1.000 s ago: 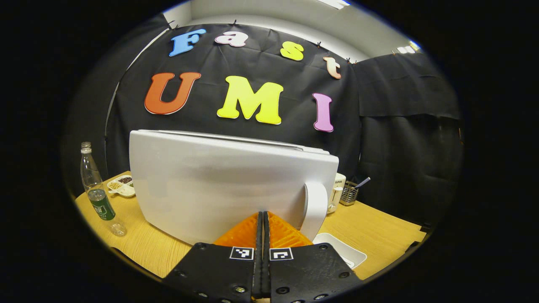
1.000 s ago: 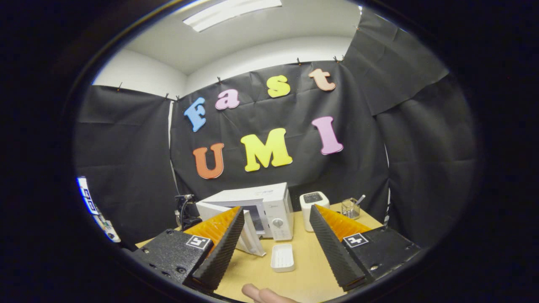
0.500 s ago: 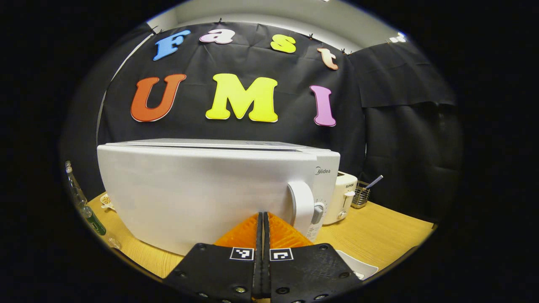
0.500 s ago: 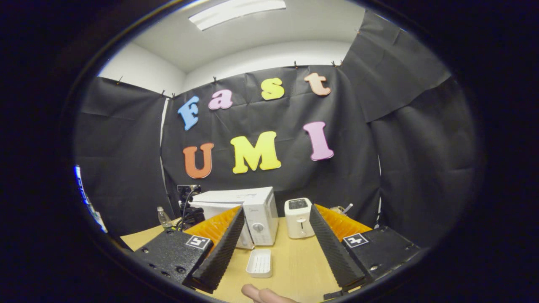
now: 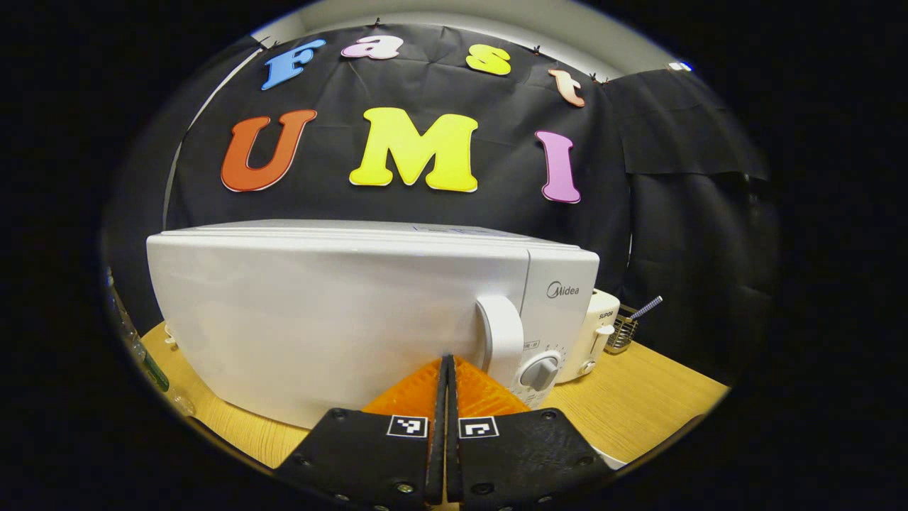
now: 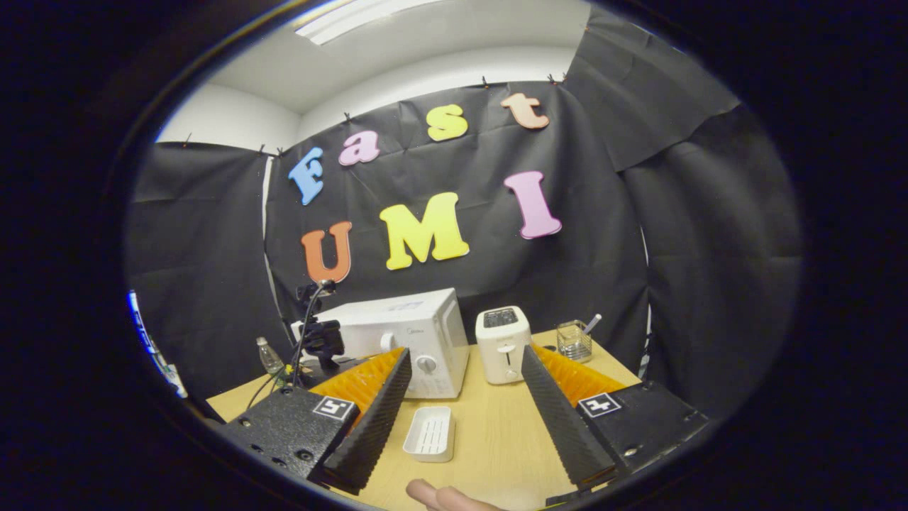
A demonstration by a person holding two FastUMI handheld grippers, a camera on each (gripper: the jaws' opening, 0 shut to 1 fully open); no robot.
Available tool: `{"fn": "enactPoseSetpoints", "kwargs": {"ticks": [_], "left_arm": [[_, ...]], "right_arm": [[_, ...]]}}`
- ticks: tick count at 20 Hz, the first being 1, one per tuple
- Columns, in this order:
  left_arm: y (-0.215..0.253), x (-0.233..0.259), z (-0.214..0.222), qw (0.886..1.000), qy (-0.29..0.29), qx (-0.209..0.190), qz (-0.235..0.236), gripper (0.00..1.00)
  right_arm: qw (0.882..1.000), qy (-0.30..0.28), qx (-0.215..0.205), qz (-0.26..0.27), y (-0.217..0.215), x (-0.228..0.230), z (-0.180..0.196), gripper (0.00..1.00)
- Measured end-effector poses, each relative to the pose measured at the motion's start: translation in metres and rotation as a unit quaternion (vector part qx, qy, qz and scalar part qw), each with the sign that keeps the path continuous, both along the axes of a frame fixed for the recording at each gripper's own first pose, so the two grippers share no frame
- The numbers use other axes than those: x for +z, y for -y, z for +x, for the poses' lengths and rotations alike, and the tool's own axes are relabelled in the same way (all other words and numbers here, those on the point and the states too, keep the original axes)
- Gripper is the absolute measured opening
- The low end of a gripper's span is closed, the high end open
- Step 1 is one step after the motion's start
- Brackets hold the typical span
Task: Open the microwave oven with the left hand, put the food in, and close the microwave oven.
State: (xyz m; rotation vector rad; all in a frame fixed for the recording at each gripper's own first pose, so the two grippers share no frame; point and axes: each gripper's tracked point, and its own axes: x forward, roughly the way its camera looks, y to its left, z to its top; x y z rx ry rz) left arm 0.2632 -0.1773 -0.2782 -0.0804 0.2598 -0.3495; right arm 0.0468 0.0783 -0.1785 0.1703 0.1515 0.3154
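- Two views share one wooden table (image 6: 496,454), which carries everything below.
- Microwave (image 5: 340,319) is the biggest item: white, door flush with the body and shut, filling the middle of the left gripper view; in the right gripper view it stands at the back of the table, left of centre.
- Its door handle (image 5: 500,339) is a white upright bar at the door's right edge, with a round dial (image 5: 540,370) just beside it on the control panel.
- Toaster (image 6: 502,344), white, stands just right of the microwave, apart from it.
- Left gripper (image 5: 447,376) has its orange fingers pressed together with nothing between them, tips right at the lower door face, just left of the handle; whether they touch the door I cannot tell.
- Right gripper (image 6: 461,397) is held back over the near table edge, fingers spread wide and empty.
- White tray (image 6: 430,433) lies on the table between those spread fingers, in front of the microwave and empty.
- Glass holder (image 6: 572,341) with a straw-like stick sits right of the toaster.
- Bottle (image 6: 270,357) stands at the table's far left.
- Fingertip (image 6: 436,495) of a hand peeks in at the bottom of the right gripper view.
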Motion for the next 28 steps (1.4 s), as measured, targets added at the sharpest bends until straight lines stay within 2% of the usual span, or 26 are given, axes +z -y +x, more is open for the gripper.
{"fn": "enactPoseSetpoints", "kwargs": {"ticks": [3, 5, 7, 8, 12, 15, 16, 18, 21, 28], "left_arm": [[0.000, -0.002, -0.002, 1.000, -0.006, -0.004, 0.002, 0.01], [-0.001, -0.005, -0.003, 1.000, -0.006, -0.008, 0.023, 0.01], [-0.015, -0.007, -0.006, 0.998, -0.014, 0.022, 0.056, 0.01], [-0.018, -0.002, -0.015, 0.997, -0.014, 0.023, 0.066, 0.01], [-0.025, 0.047, -0.072, 0.999, 0.012, 0.009, 0.050, 0.01], [-0.043, 0.083, -0.117, 0.999, 0.020, 0.020, 0.038, 0.01], [-0.043, 0.093, -0.135, 0.999, 0.020, 0.013, 0.031, 0.01], [-0.061, 0.115, -0.166, 0.999, 0.023, 0.032, 0.030, 0.01], [-0.085, 0.150, -0.212, 0.997, 0.046, 0.059, 0.019, 0.92], [-0.142, 0.201, -0.283, 0.989, 0.086, 0.112, 0.047, 0.92]], "right_arm": [[1.000, -0.005, -0.018, -0.003, 0.004, 0.002, -0.006, 0.99], [1.000, -0.001, -0.027, -0.009, 0.004, 0.009, -0.018, 0.99], [0.999, 0.008, -0.033, -0.015, 0.002, 0.021, -0.035, 0.99], [0.999, 0.012, -0.035, -0.022, 0.001, 0.026, -0.043, 0.99], [0.996, 0.044, -0.044, -0.059, -0.002, 0.051, -0.075, 0.99], [0.994, 0.060, -0.061, -0.068, -0.002, 0.066, -0.091, 0.99], [0.994, 0.063, -0.065, -0.067, -0.002, 0.071, -0.094, 0.99], [0.993, 0.064, -0.070, -0.064, -0.003, 0.076, -0.101, 0.99], [0.992, 0.071, -0.072, -0.077, -0.007, 0.085, -0.103, 0.99], [0.992, 0.079, -0.064, -0.080, -0.032, 0.100, -0.112, 0.99]]}}
